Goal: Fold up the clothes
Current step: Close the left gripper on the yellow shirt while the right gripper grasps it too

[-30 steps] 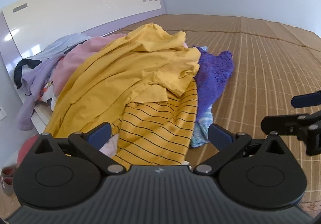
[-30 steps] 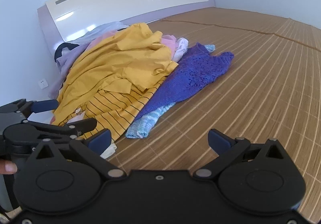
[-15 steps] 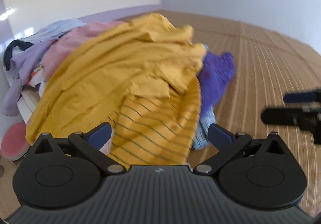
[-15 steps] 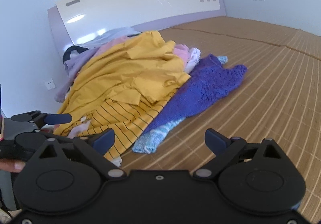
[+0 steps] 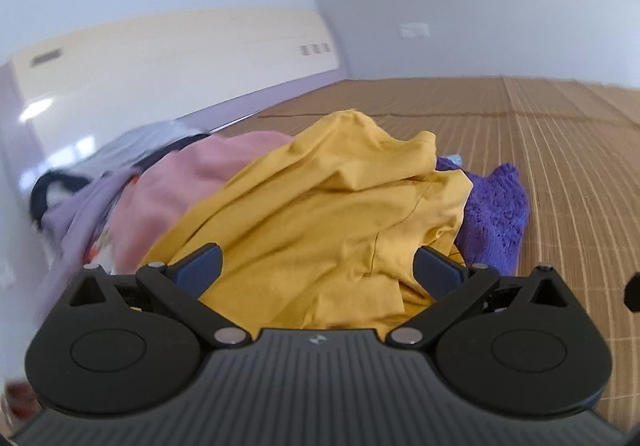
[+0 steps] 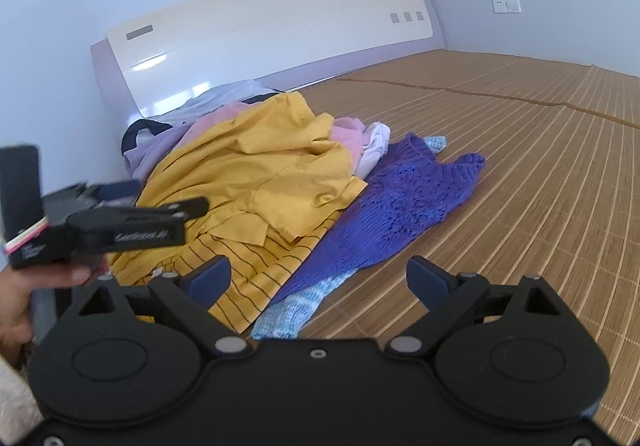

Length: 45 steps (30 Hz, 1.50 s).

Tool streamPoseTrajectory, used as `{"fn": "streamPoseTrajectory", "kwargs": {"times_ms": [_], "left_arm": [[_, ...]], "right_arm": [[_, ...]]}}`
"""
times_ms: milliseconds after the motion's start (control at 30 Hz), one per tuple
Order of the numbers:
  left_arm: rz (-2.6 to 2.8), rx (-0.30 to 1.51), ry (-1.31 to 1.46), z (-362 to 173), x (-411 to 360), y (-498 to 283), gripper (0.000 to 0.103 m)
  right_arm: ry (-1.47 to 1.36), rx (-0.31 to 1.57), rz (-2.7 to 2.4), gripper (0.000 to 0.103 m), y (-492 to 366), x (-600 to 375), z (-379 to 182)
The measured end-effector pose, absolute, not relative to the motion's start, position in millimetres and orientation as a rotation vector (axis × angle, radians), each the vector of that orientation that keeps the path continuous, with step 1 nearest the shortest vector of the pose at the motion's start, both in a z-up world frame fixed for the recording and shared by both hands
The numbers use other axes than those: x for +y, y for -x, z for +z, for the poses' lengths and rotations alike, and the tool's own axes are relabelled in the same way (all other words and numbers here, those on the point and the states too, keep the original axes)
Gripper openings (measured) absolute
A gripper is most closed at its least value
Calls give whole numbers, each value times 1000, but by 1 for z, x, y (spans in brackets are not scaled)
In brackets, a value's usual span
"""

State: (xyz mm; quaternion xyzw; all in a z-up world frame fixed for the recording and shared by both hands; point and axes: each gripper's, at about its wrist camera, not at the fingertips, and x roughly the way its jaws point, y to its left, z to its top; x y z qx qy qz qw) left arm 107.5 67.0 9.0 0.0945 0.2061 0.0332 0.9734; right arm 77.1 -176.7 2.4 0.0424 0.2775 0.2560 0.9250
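A heap of clothes lies on a bamboo mat (image 6: 520, 166). On top is a plain yellow garment (image 5: 320, 214) (image 6: 260, 166), over a yellow shirt with dark stripes (image 6: 256, 266). A purple knit top (image 6: 400, 206) (image 5: 496, 218) spreads to the right, with a light blue knit piece (image 6: 296, 306) under its hem. Pink cloth (image 5: 192, 182) lies further left. My left gripper (image 5: 318, 272) is open, low over the yellow garment, nothing between its fingers. My right gripper (image 6: 318, 280) is open above the striped shirt's edge and the purple hem. The left gripper's body shows at the left of the right wrist view.
A cream and lilac headboard (image 6: 280, 30) stands behind the heap, with lilac and white clothes (image 6: 160, 142) against it. A hand (image 6: 24, 294) holds the left gripper. Bare mat stretches to the right up to the wall with a switch plate (image 6: 506, 5).
My left gripper has moved forward and down, close over the yellow garment, so the striped shirt has dropped out of its view. My right gripper has advanced a little toward the heap. Both stay open.
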Motion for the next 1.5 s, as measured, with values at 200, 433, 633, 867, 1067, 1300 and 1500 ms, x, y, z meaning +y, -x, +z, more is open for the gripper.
{"fn": "streamPoseTrajectory", "kwargs": {"times_ms": [200, 433, 633, 867, 1067, 1300, 1500], "left_arm": [[111, 394, -324, 10, 74, -139, 97], [75, 369, -433, 12, 73, -164, 90], [25, 393, -479, 1, 66, -190, 64], [-58, 380, -367, -1, 85, -190, 33], [-52, 342, -349, -7, 83, -185, 14], [-32, 251, -446, 12, 68, -138, 8], [-114, 219, -414, 31, 49, -94, 8]], "right_arm": [[-80, 553, 556, 79, -95, -164, 5], [-226, 546, 550, 75, -152, -153, -6], [-338, 567, 529, 59, -193, -144, -28], [-462, 586, 553, 59, -232, -137, -45], [-449, 527, 547, 14, -231, -125, -51], [-299, 424, 543, 4, -187, -132, -28], [-231, 364, 523, 4, -127, -171, 10]]}}
